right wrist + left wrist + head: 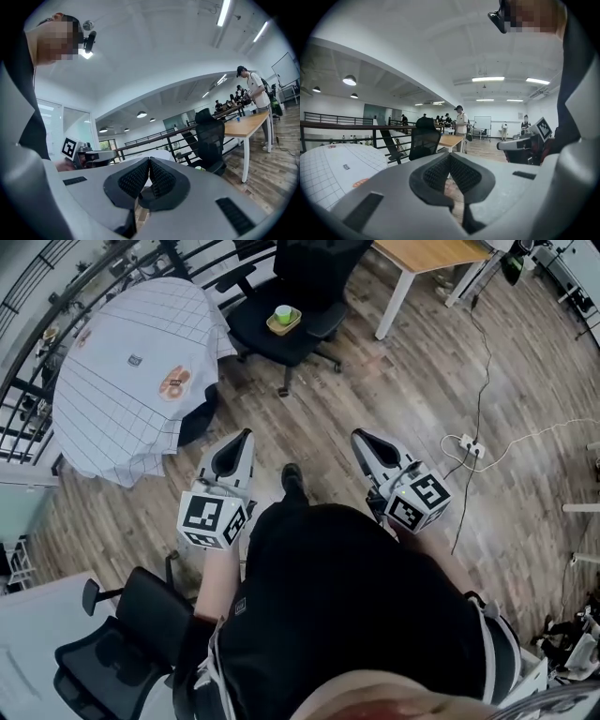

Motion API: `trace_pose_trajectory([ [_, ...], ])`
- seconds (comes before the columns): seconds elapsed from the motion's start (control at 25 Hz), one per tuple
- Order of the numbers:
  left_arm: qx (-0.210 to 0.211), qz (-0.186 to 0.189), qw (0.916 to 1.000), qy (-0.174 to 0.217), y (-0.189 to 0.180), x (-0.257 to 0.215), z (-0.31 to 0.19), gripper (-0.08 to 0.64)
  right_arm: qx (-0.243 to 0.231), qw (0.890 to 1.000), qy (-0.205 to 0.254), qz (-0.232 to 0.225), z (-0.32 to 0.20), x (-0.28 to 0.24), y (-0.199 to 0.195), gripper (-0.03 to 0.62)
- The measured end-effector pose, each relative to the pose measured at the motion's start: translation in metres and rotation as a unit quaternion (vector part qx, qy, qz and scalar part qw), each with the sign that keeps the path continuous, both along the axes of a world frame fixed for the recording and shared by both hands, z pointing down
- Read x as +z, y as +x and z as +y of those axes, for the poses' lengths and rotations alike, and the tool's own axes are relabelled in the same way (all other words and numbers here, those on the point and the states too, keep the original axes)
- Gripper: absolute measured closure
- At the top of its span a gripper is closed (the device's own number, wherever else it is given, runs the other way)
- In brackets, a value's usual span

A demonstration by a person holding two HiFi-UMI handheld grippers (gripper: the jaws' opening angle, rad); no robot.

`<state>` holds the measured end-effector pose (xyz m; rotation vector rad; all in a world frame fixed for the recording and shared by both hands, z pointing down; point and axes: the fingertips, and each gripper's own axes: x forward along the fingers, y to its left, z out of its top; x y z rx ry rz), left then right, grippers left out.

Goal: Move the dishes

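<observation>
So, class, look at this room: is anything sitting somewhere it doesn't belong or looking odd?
Yes. A green cup on a small yellow dish sits on the seat of the black office chair, apart from the cloth-covered round table. A wheeled chair seat is an odd, unsteady place for dishes.

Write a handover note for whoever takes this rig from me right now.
Left tongs: shut, empty.
Right tongs: shut, empty.
Both are held well short of the dishes.
Green cup sits on a yellowish dish on the black chair ahead. The clothed round table stands left of it.
Done: nothing gripped yet.
To do: approach the chair, grip the dish, move it.
</observation>
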<state>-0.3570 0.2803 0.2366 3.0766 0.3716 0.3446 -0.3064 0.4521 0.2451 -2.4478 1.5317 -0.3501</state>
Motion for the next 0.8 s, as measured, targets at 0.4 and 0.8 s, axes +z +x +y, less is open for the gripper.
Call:
trace_pose_trajectory([
  [0.4,0.026,-0.012,0.9996,-0.001,0.108,0.000,-0.085,0.554,0.003,1.000,-0.005,-0.006,-0.100,-0.005,0.106,0.574],
  [0.8,0.033,-0.047,0.9982,-0.015,0.183,0.021,-0.150,0.554,-0.002,0.999,-0.024,-0.028,-0.163,0.008,0.176,0.574],
])
